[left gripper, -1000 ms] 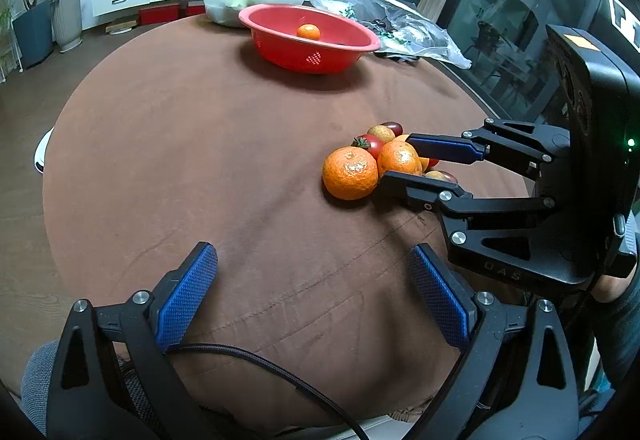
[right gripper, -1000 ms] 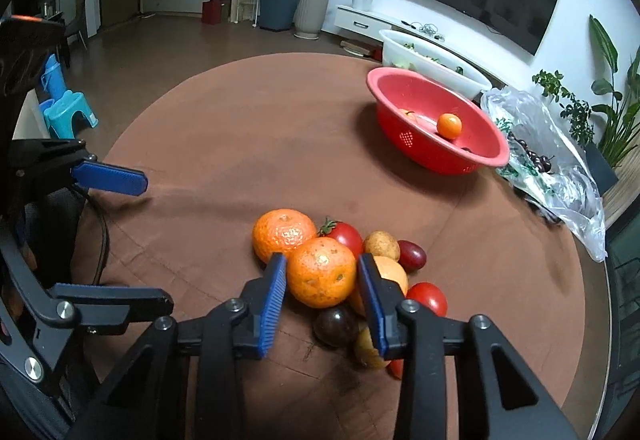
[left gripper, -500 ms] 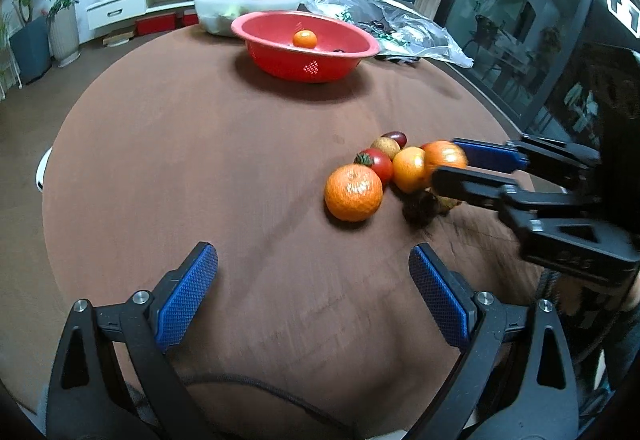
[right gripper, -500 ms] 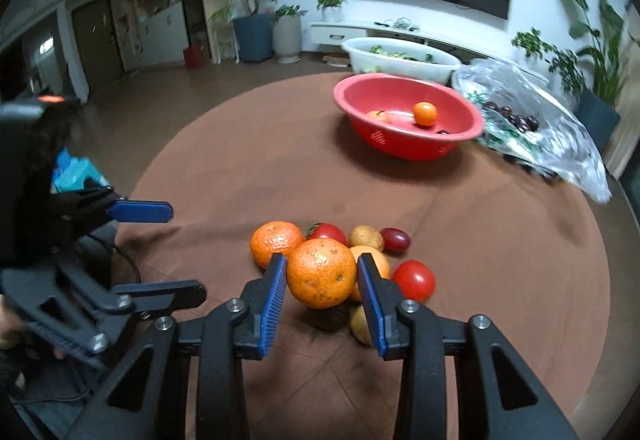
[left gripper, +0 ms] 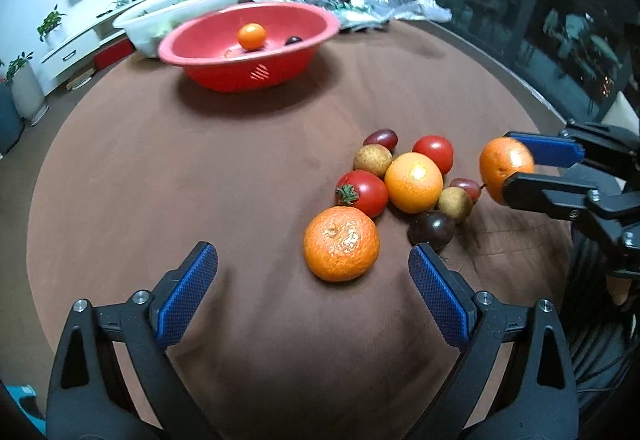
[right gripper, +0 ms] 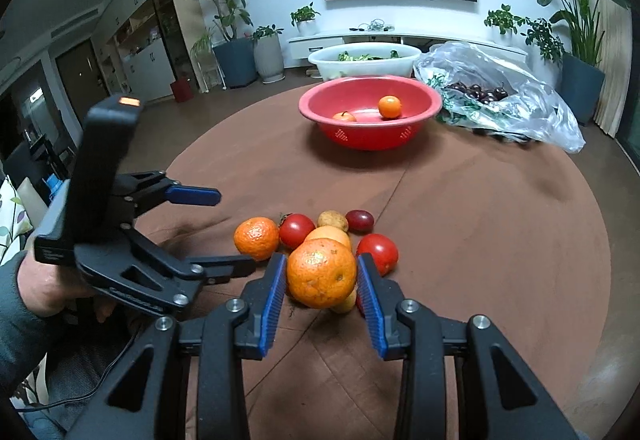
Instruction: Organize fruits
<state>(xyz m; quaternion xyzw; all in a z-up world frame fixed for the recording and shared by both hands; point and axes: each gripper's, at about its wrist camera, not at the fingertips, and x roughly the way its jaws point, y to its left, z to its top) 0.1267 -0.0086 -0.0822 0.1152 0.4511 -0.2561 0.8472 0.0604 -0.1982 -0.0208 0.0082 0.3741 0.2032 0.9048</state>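
Observation:
My right gripper (right gripper: 322, 276) is shut on an orange (right gripper: 321, 273), lifted above the fruit pile; the left wrist view shows that held orange (left gripper: 505, 168) at the right. My left gripper (left gripper: 312, 272) stands open, low over the brown table, with a loose orange (left gripper: 341, 243) just ahead between its fingertips, untouched. Behind it lie a stemmed tomato (left gripper: 363, 193), a smooth orange (left gripper: 413, 182), a second tomato (left gripper: 433, 153), small brown and dark fruits. The red basin (left gripper: 248, 52) at the far side holds a small orange (left gripper: 251, 36) and a dark fruit.
A white tub (right gripper: 364, 60) of greens stands behind the red basin (right gripper: 370, 120). A clear plastic bag (right gripper: 496, 96) with dark cherries lies at the far right. A person's hand (right gripper: 52, 284) holds the left gripper (right gripper: 220, 232). The round table's edge (left gripper: 532, 96) curves at the right.
The right gripper has lifted the orange out of the pile and drawn it back to the right. The left gripper has moved toward the pile and rolled, so the loose orange now sits between its fingertips.

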